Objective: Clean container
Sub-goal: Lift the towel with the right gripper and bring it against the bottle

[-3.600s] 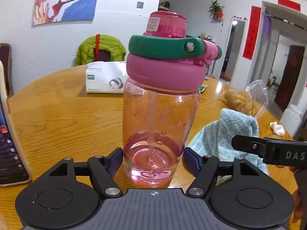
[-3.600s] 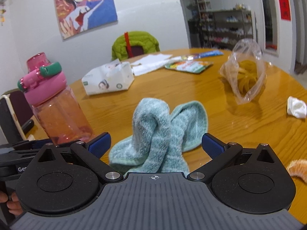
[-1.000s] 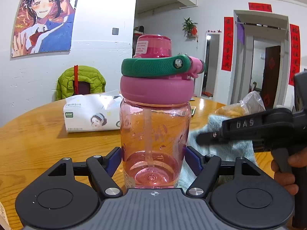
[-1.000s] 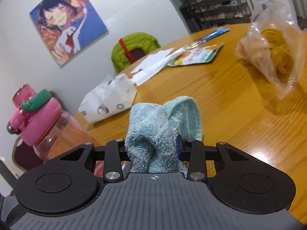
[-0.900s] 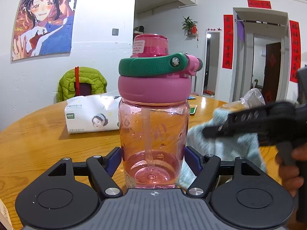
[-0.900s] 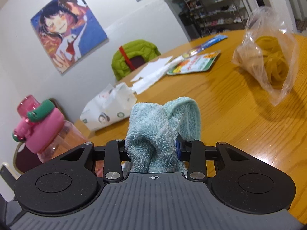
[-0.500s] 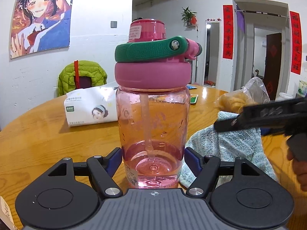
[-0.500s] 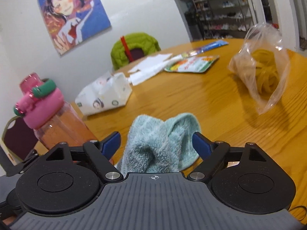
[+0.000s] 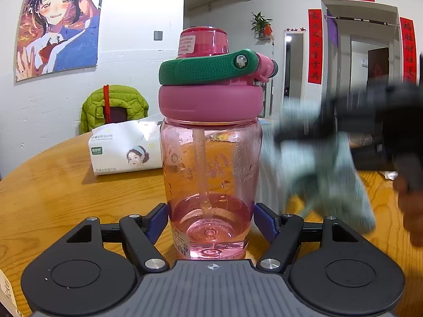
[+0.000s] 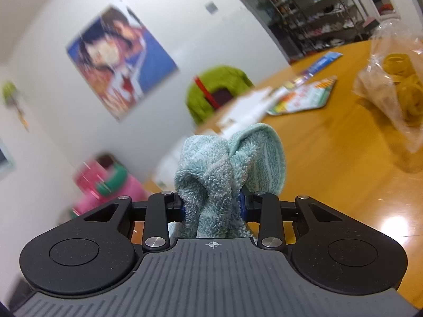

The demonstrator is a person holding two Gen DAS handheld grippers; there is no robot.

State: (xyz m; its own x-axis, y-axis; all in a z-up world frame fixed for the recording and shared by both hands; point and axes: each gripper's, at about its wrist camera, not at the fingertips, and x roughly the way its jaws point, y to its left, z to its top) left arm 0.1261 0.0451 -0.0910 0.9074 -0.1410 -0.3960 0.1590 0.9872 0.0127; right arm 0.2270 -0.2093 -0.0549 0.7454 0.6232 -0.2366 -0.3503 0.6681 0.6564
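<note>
- Surroundings: a tissue pack (image 9: 125, 149) lies on the round wooden table (image 9: 53, 192) behind my bottle (image 9: 210, 158); a chair draped with a green jacket (image 9: 113, 105) stands at the wall under a poster (image 9: 56, 23).
- In the way: nothing lies between bottle and towel (image 9: 325, 166); the towel hangs just right of the bottle, and blur hides whether they touch.
- Right view only: a clear bag (image 10: 396, 87) of yellow rings, leaflets (image 10: 304, 95) and white papers on the far table, and shelves behind.
- Left view only: a doorway with red banners, a wall plant, and my right hand (image 9: 411, 206) on its handle.
- Left gripper (image 9: 210, 222): blue pads clamped on the bottle's base, at the table's near edge.
- Right gripper (image 10: 212, 206): closed tight on the bunched teal towel (image 10: 227, 169), lifted off the table.
- Bottle: upright, clear pink, pink cap, green carry loop, inner straw, a little liquid at the bottom, droplets on the wall.
</note>
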